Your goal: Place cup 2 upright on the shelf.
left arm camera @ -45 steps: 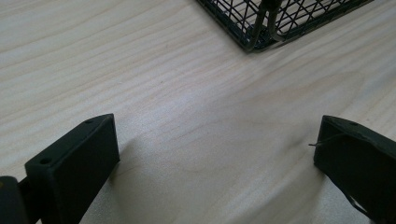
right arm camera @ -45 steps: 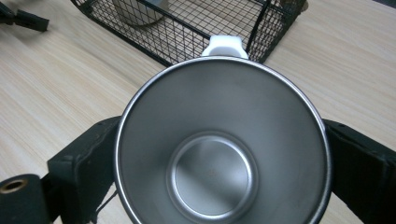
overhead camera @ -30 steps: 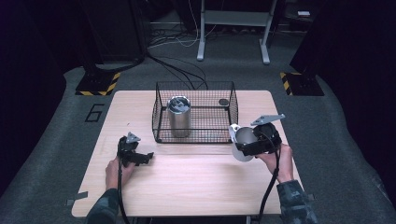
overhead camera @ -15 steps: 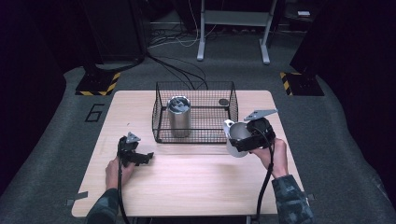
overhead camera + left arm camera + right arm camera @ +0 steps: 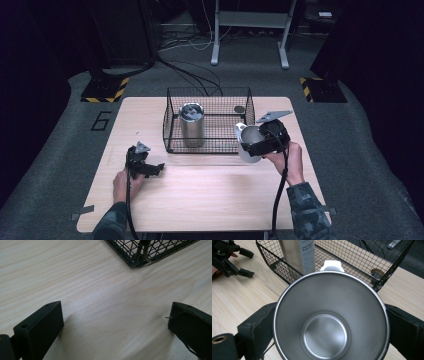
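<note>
My right gripper [image 5: 255, 142] is shut on a white mug with a steel inside [image 5: 248, 142], held in the air just right of the black wire basket [image 5: 172, 116]. In the right gripper view the mug [image 5: 329, 322] is clamped between both jaws with its mouth facing the camera, and it holds nothing. A tall steel canister [image 5: 191, 124] with a label stands upright in the basket's left part [image 5: 305, 253]. A small dark round lid [image 5: 240, 109] lies at the basket's far right corner. My left gripper [image 5: 150, 169] rests open on the table, and its jaws [image 5: 112, 325] hold nothing.
The light wooden table [image 5: 200, 200] has bare room in front of the basket and between the hands. A basket corner [image 5: 140, 258] lies just ahead of the left gripper. Cables and a metal stand are on the floor beyond the table.
The right gripper has carried the mug left and up toward the basket's right side. The left gripper has stayed where it was.
</note>
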`<state>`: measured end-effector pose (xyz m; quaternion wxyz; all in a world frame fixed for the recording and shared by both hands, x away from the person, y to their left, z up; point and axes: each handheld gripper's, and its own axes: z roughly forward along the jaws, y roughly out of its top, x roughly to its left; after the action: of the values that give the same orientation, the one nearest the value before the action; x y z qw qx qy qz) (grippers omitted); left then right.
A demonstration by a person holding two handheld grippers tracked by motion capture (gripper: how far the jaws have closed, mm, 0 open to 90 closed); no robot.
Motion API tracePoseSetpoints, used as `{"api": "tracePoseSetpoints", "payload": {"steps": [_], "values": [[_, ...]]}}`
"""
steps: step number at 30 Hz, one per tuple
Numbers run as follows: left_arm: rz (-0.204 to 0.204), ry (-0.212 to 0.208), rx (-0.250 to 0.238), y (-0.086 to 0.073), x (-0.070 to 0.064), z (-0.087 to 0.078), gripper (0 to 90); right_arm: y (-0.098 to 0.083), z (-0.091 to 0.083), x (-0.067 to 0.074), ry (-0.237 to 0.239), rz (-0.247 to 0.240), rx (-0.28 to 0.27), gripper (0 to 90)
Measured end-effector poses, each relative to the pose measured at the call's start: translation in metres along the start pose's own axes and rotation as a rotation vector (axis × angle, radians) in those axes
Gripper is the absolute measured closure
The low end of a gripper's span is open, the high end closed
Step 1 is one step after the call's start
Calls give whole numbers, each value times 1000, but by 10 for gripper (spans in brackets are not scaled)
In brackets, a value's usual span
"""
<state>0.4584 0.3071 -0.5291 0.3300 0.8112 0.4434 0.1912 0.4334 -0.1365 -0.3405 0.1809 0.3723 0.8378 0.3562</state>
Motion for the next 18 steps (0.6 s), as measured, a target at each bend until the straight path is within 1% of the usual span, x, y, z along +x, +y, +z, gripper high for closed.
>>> {"api": "tracePoseSetpoints", "payload": {"steps": [3,4,5,6,7,8,9,11,12,13,14,15,17,18], "values": [[1,-1,-2,0,0,0,0,5,2,3,5,7,4,55],[0,-1,-2,0,0,0,0,7,3,3,10,2,6,55],[0,-1,-2,0,0,0,0,8,5,3,4,5,-4,55],[0,-1,-2,0,0,0,0,9,5,3,13,-8,5,55],[0,-1,-2,0,0,0,0,11,7,3,10,-3,-6,55],[2,-1,-2,0,0,0,0,13,7,3,15,-14,0,55],[-1,-1,-2,0,0,0,0,14,8,4,14,-6,-1,55],[0,-1,-2,0,0,0,0,17,10,3,13,-21,0,55],[0,-1,-2,0,0,0,0,18,10,4,10,-14,4,55],[0,-1,-2,0,0,0,0,20,11,4,12,-21,3,55],[0,-1,-2,0,0,0,0,21,11,5,14,-15,8,55],[-1,-1,-2,0,0,0,0,22,12,4,12,-22,-1,55],[0,-1,-2,0,0,0,0,25,12,5,11,-17,9,55],[0,-1,-2,0,0,0,0,27,13,5,10,-20,-2,55]]}}
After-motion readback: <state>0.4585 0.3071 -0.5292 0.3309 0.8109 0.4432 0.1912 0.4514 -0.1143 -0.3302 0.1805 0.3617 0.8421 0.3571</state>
